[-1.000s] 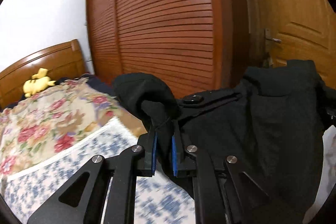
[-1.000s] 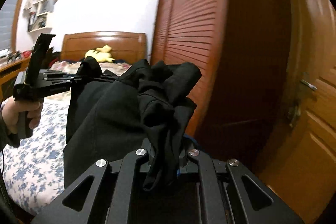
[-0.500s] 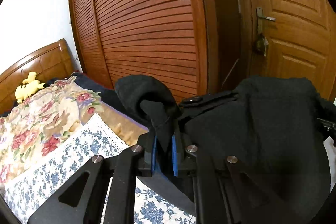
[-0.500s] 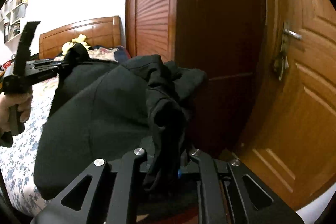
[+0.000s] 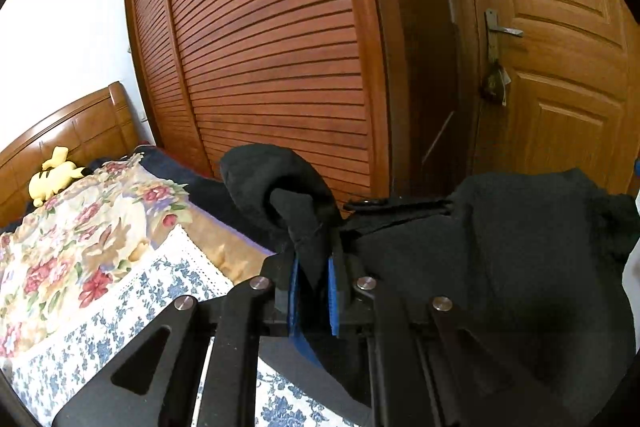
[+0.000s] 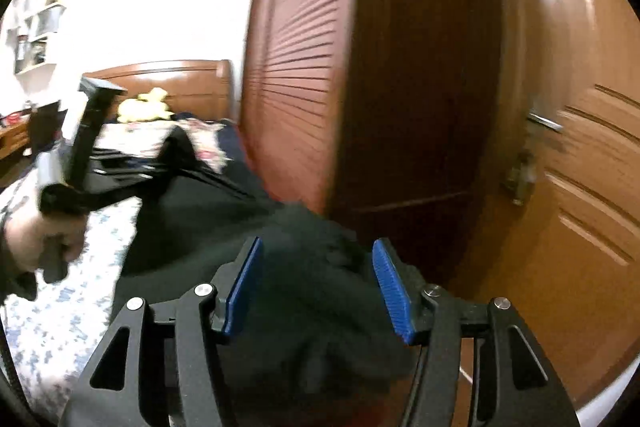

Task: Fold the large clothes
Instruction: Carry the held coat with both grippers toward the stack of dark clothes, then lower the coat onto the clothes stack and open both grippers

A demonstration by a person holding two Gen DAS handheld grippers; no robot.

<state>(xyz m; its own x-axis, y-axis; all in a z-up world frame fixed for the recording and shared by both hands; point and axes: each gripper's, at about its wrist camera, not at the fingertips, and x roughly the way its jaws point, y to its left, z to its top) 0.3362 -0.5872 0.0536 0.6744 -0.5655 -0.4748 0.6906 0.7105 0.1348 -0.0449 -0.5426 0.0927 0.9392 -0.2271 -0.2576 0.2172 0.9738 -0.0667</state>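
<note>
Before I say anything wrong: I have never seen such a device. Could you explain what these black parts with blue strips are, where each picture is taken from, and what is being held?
A person holds one hand tool in each hand; each ends in a two-finger claw with blue pads and carries a camera looking along the fingers.

The left wrist view shows the left claw shut on a black garment above the bed, which has floral covers and a yellow plush toy.

The right wrist view shows the right claw open, the garment lying between its pads, ungripped. At left is the person's hand with the other tool. Behind are a slatted wardrobe and a door.
</note>
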